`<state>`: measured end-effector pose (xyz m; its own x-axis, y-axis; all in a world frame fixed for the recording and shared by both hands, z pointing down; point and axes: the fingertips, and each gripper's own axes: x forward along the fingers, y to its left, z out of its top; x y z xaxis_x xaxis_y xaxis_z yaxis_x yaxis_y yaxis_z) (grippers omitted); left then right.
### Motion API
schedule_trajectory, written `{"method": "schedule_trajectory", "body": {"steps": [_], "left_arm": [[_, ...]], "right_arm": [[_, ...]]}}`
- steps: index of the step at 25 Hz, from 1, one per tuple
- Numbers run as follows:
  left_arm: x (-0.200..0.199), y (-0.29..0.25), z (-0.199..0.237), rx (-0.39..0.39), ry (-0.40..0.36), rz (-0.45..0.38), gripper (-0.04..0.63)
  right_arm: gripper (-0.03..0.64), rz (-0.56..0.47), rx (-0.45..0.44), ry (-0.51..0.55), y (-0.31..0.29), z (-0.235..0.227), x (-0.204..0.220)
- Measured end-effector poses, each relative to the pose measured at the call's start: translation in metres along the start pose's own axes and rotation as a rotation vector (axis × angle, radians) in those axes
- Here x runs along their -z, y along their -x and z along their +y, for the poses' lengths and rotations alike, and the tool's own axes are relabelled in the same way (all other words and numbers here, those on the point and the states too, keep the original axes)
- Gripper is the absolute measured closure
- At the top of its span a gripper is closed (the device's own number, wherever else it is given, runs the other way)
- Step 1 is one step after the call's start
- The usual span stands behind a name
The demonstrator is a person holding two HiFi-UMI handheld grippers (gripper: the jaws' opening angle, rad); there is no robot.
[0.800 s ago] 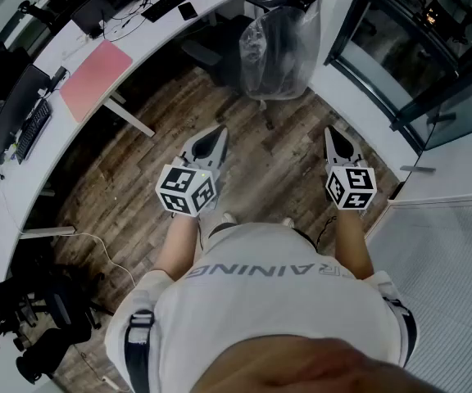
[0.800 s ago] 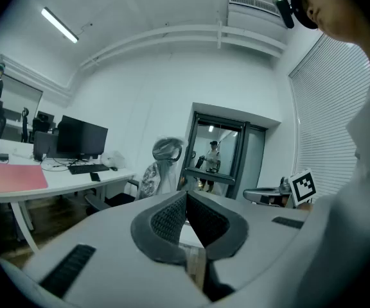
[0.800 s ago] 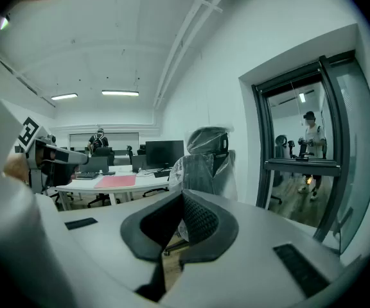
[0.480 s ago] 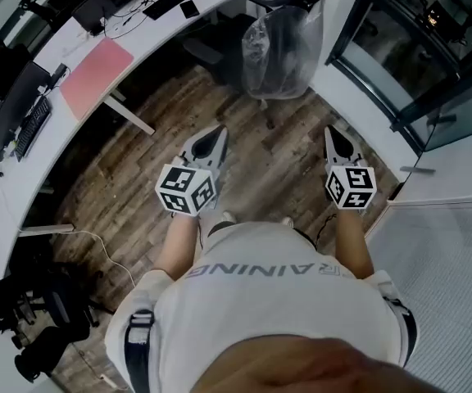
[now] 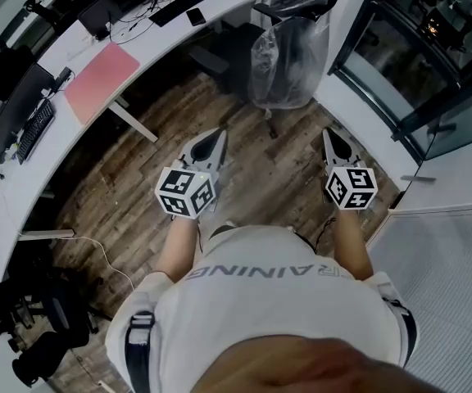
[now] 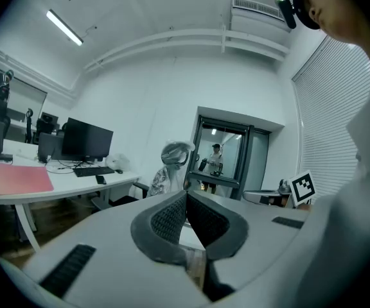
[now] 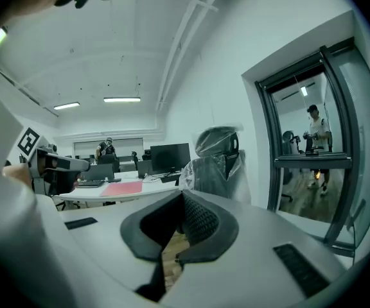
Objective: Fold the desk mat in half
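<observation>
Now both grippers (image 5: 216, 134) (image 5: 329, 135) closed, empty.

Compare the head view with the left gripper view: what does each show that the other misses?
Only the head view: the left gripper seen whole from above with its marker cube, and a white cable trailing across the floor.
Only the left gripper view: a ceiling light strip, a person beyond the doorway, and the fingers closed together with nothing between them.
Both: the pink desk mat lying flat on the white desk, and the plastic-wrapped chair.
</observation>
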<state>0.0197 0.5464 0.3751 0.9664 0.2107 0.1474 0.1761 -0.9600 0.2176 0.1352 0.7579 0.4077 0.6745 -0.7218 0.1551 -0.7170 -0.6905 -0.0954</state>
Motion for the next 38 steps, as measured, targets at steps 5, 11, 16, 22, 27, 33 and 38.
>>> {"method": "schedule_trajectory", "body": {"steps": [5,11,16,22,27,33,38], "left_arm": [[-0.002,0.01,0.02,-0.006,-0.005,-0.002,0.568],[-0.004,0.052,0.068,-0.067,0.0,-0.015,0.568],[0.004,0.079,0.107,-0.126,0.024,-0.018,0.568],[0.005,0.076,0.138,-0.171,0.058,-0.02,0.568],[-0.008,0.052,0.173,-0.223,0.066,-0.013,0.568],[-0.038,-0.003,0.205,-0.282,0.043,-0.027,0.568],[-0.056,-0.05,0.227,-0.351,0.04,-0.026,0.568]], "right_arm": [[0.594,0.011,-0.019,0.008,-0.018,0.022,0.004],[0.594,0.02,-0.096,0.021,-0.051,0.083,0.009],[0.594,0.056,-0.208,0.092,-0.083,0.142,0.019],[0.594,0.07,-0.28,0.124,-0.129,0.16,0.01],[0.594,0.108,-0.34,0.108,-0.184,0.159,0.013],[0.594,0.096,-0.391,0.199,-0.254,0.139,-0.005],[0.594,0.075,-0.414,0.228,-0.312,0.11,-0.026]]}}
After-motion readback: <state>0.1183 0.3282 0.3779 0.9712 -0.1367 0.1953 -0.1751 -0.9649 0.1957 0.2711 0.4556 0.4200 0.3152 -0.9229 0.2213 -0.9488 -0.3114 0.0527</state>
